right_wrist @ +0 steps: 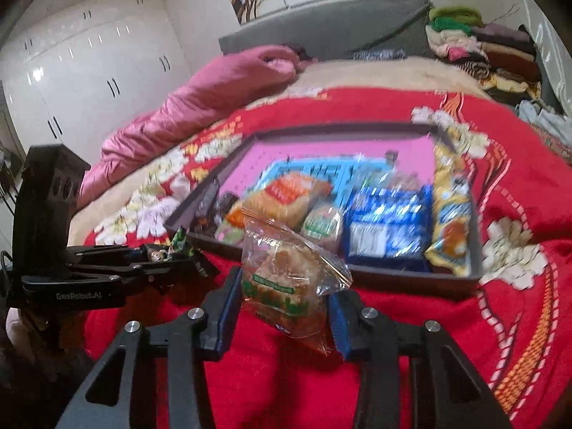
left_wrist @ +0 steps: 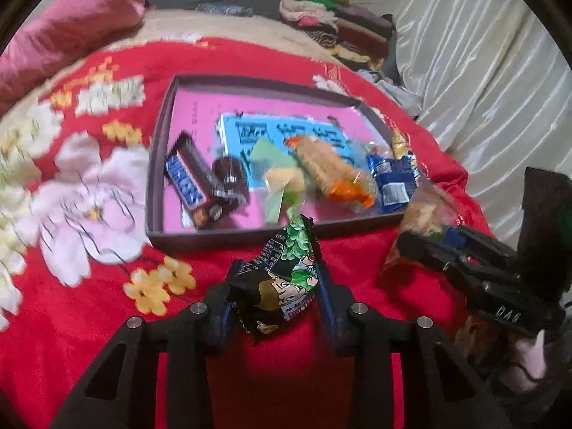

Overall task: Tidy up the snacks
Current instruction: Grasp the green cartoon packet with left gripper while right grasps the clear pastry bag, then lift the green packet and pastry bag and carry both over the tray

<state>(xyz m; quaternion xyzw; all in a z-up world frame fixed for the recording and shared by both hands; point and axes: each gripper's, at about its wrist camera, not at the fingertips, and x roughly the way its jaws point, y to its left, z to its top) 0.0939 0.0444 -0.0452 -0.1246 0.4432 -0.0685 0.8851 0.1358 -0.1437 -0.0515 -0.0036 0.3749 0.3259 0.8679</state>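
Snacks, assorted, most of them lying in a shallow dark tray (left_wrist: 157,164) with a pink floor, set on a red flowered blanket (left_wrist: 89,321) over a bed.

Tray contents, left wrist view: one Snickers bar (left_wrist: 187,184) at the near left; a dark brown wrapped sweet (left_wrist: 230,178) just beside it; a pale green packet (left_wrist: 275,178) near the middle; an orange-ended pack of crackers (left_wrist: 336,171) lying across a light blue printed sheet (left_wrist: 250,132); a blue biscuit packet (left_wrist: 391,178) at the right. Right wrist view adds a yellow packet (right_wrist: 452,221) tilted against the tray's right wall. Edges are blurred; small print cannot be read.

Held items, both outside the tray, near its front wall:
- Left gripper (left_wrist: 275,286): jaws narrow, closed onto a black-and-green packet with a cartoon face (left_wrist: 286,279), which stands up between the blue pads.
- Right gripper (right_wrist: 282,304): jaws likewise pinching a clear-wrapped brown pastry with a green label (right_wrist: 286,279), held above the blanket.

Surroundings: a pink quilt (right_wrist: 186,107) rolled along the bed's far left, folded clothes (right_wrist: 475,46) stacked at the far right corner, white wardrobe doors (right_wrist: 89,68) beyond.
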